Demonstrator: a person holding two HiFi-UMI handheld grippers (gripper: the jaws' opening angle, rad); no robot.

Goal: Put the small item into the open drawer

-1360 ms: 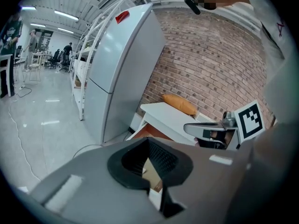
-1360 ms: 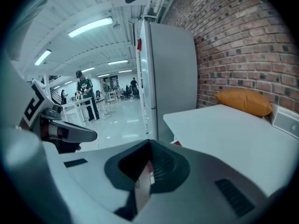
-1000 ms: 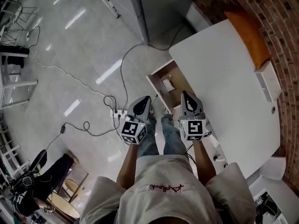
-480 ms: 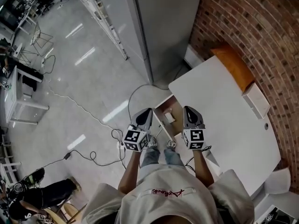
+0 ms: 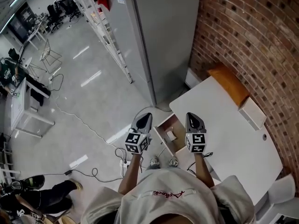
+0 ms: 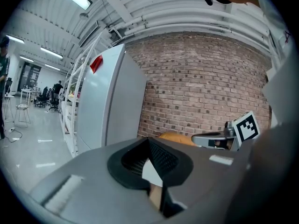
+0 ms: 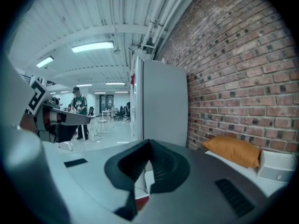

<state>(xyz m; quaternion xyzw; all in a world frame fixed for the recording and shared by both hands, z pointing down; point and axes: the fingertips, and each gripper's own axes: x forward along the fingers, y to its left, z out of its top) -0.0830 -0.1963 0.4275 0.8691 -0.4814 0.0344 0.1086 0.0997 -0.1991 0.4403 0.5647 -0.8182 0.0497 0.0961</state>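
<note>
An orange cushion (image 5: 229,84) and a white box (image 5: 252,113) lay on the white table (image 5: 233,139) beside the brick wall (image 5: 252,41), near a tall grey cabinet (image 5: 163,36).

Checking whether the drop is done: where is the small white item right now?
In the head view, the small white item lies in the open wooden drawer at the white table's edge, between the left hand-held gripper and the right hand-held gripper.

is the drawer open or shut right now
Open. The head view shows the drawer pulled out from the white table, its brown inside exposed, with a small white item lying in it.
</note>
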